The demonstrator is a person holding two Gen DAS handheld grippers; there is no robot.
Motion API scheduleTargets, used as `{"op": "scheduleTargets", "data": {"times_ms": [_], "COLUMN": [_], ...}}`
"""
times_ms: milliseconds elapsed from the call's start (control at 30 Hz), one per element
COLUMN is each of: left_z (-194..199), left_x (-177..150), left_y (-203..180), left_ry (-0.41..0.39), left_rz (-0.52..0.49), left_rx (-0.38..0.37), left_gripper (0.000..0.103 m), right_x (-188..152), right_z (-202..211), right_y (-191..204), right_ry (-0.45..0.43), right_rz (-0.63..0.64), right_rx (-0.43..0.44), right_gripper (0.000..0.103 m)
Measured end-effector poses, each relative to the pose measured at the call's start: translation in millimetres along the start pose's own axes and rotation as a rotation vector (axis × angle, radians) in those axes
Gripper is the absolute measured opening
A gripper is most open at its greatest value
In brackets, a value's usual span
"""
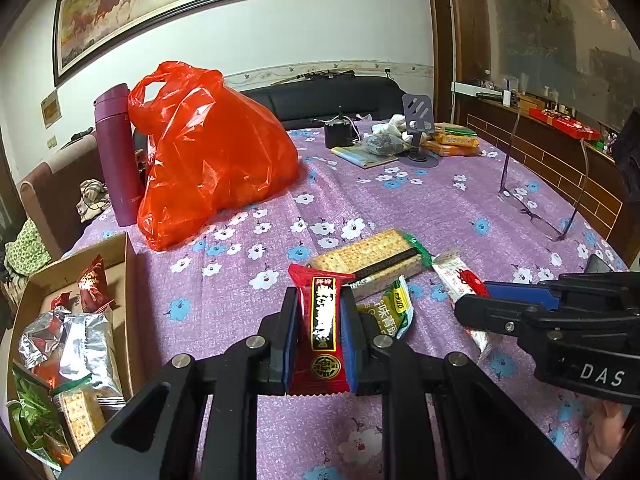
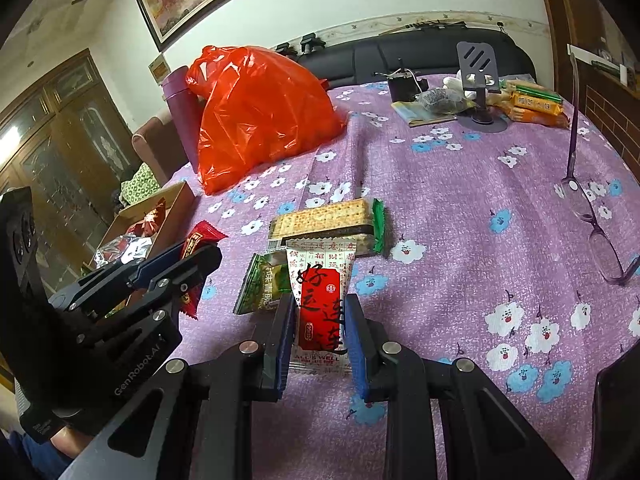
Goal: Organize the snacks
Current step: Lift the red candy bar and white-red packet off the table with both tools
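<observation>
My left gripper (image 1: 319, 304) is shut on a red snack packet (image 1: 322, 336) with a black label, held upright between its blue pads. My right gripper (image 2: 320, 312) is shut on a white-and-red snack packet (image 2: 322, 300), seen from the left wrist as a white packet (image 1: 460, 280) in the right gripper (image 1: 470, 302). Just beyond both lie a cracker pack (image 1: 372, 260) (image 2: 324, 222) with green ends and a small green packet (image 1: 394, 310) (image 2: 262, 284) on the purple floral tablecloth (image 2: 460, 208). A cardboard box (image 1: 130, 264) (image 2: 176, 204) at the left holds several snack packets.
An orange plastic bag (image 1: 212, 156) and a purple flask (image 1: 118, 152) stand behind the box. Glasses (image 1: 536, 212) (image 2: 592, 216) lie at the right. At the far end are a phone stand (image 1: 418, 128), yellow snack packs (image 1: 456, 140) and a black sofa (image 1: 332, 98).
</observation>
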State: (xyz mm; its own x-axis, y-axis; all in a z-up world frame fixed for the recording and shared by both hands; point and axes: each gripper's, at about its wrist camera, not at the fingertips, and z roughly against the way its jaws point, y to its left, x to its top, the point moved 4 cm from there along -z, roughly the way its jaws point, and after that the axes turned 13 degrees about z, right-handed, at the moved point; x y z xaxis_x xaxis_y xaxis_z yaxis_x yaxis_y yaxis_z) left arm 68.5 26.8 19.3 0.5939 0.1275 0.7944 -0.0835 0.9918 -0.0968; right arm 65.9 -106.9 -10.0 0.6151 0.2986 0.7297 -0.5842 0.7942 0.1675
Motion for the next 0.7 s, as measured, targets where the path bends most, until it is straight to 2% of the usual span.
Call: {"op": "scheduleTargets", "data": {"times_ms": [367, 700], "left_z": [-4.8, -5.1], "left_x": [-1.6, 0.4], "left_y": [-0.4, 2.2], "left_ry": [0.01, 0.017], "left_rz": [-0.002, 0.017], "left_rx": [0.014, -0.004], "left_gripper": [0.018, 0.018], "right_x": [0.2, -1.3], "right_z": [1.8, -3.1], "right_y": [-0.9, -9.4], "right_ry": [-0.007, 0.009], "right_rz": [-0.004, -0.042], "right_rx": [0.011, 0.022], "right_gripper": [0.027, 0.027]}}
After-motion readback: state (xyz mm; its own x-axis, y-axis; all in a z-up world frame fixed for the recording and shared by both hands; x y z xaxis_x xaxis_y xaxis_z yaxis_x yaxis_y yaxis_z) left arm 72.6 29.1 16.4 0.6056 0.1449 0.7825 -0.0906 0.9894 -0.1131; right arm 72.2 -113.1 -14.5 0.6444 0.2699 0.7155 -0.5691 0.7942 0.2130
